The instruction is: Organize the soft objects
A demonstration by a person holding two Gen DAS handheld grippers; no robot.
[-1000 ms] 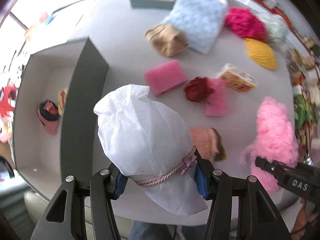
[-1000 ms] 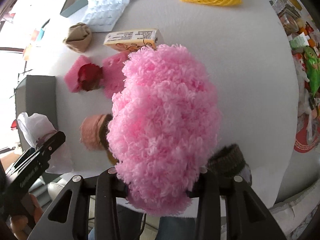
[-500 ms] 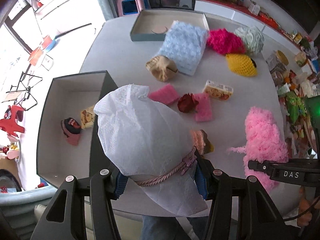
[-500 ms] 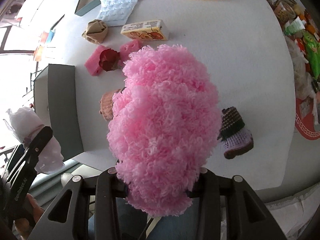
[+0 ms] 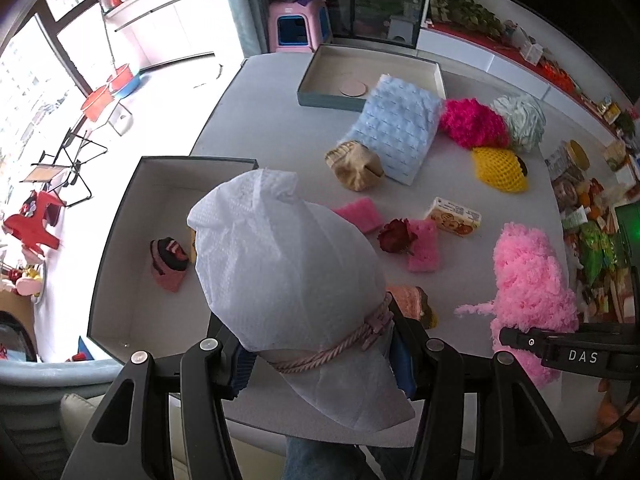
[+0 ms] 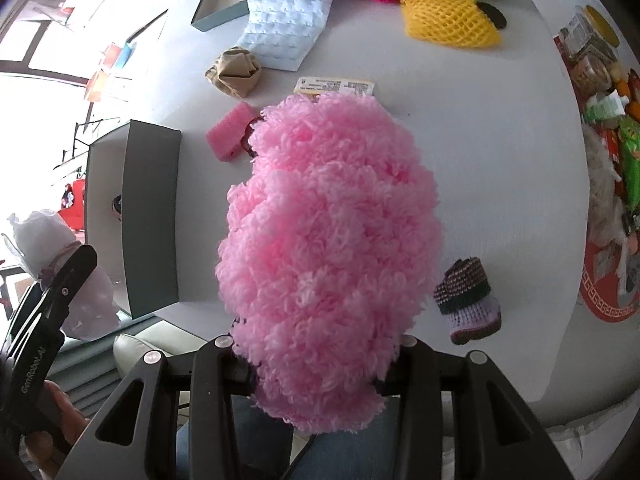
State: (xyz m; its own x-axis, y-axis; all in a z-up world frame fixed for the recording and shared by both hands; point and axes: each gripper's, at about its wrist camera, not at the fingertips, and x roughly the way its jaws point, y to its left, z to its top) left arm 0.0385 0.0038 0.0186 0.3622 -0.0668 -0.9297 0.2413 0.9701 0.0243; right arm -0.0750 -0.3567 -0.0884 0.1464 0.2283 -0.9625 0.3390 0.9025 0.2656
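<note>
Fluffy pink yarn bundle (image 6: 328, 248), matt table (image 6: 480, 152)

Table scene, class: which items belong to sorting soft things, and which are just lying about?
Belonging:
white cloth pouch in left gripper
pink fluffy bundle in right gripper
grey box
pink sponge

Lying about:
printed carton
pink stool

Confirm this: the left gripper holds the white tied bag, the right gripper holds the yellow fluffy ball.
Wrong colour. The right gripper holds a pink fluffy ball, as the right wrist view shows. The left gripper does hold the white tied bag.
</note>
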